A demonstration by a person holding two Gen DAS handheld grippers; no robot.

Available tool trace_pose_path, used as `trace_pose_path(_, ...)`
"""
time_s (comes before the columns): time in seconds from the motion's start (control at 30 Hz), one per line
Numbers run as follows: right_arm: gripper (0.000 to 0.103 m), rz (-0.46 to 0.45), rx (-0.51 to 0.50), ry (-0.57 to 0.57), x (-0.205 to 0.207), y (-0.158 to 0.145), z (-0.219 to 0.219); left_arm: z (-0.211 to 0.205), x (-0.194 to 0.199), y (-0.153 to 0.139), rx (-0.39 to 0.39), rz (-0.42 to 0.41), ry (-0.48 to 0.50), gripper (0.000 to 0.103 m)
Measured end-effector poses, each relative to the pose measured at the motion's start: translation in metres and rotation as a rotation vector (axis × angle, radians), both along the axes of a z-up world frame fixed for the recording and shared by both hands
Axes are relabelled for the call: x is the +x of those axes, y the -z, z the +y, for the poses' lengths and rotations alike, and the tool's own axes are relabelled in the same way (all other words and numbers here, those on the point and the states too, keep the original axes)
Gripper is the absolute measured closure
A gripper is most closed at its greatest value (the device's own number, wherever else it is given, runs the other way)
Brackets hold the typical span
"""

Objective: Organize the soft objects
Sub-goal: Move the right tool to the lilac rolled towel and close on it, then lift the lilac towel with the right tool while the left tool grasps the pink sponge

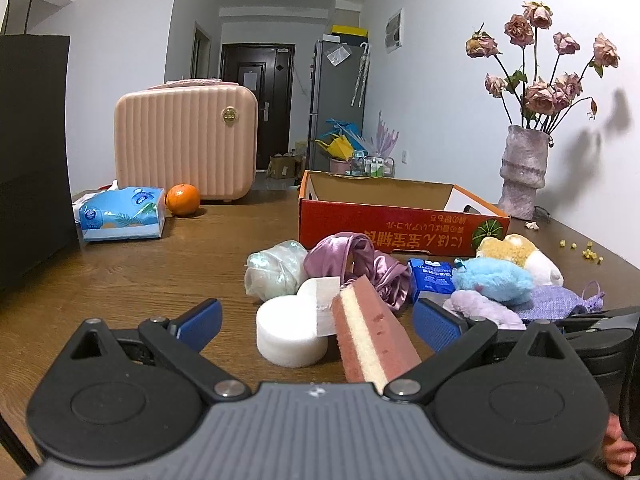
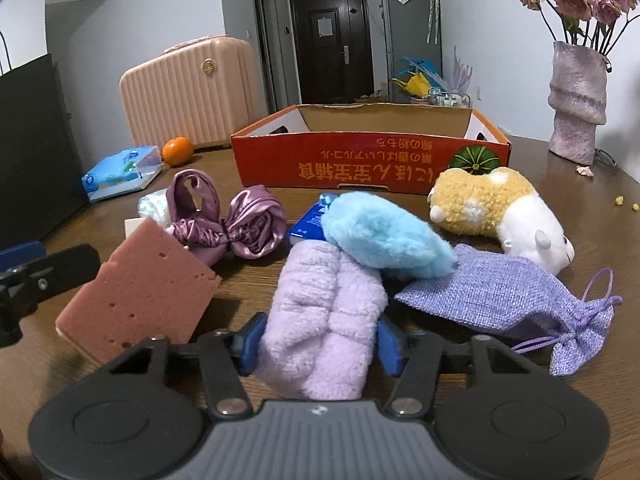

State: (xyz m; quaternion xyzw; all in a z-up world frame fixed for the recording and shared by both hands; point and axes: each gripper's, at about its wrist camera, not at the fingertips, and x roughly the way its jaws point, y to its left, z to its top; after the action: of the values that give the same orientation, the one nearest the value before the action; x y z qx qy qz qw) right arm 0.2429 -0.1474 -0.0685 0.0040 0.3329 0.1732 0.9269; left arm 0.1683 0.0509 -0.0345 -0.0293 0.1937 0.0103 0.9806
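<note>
Only the left wrist view shows the white foam disc point(image 1: 291, 334) at centre frame, with a white wedge of foam point(image 1: 323, 307) leaning behind it; in the right wrist view just a sliver of the wedge peeks out at mid left. There the left gripper point(image 1: 316, 322) has its jaws spread wide, the disc and the pink-and-cream sponge point(image 1: 370, 336) between them, touching neither blue pad.

The right wrist view alone shows the right gripper point(image 2: 318, 342) with its jaws pinching the lilac fleece bundle point(image 2: 326, 320) at lower centre on the bench point(image 2: 248, 288), the pile bulging around both pads. In the left view this bundle is half hidden behind the right-hand blue pad.

Across both views: one sponge, one purple satin scrunchie bonnet point(image 2: 228, 216), one pale translucent crumpled bag point(image 1: 274, 270), one blue fluffy plush point(image 2: 382, 232) lying over the bundle's far end, one yellow-and-white plush animal point(image 2: 500, 212), one lilac drawstring pouch point(image 2: 512, 300), and one small blue packet point(image 2: 310, 220), mostly covered by the blue plush. The orange cardboard box point(image 2: 372, 162) stands behind them; its floor is out of sight in both views.
</note>
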Motion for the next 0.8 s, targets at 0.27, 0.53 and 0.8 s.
trace_pose_path(0.27,0.08,-0.027,0.003,-0.026,-0.014,-0.004,-0.003,-0.014,-0.009,-0.005,0.036,-0.003,0.013,0.0)
trace_pose_path(0.53,0.086,-0.108,0.05,-0.014,-0.045,-0.019,-0.024,-0.033,-0.013,-0.011,0.068,0.015,0.019,0.0)
trace_pose_path(0.8,0.086,-0.216,0.081,0.028,-0.071,-0.038,-0.049,-0.062,-0.015,-0.011,0.15,0.036,0.028,0.0)
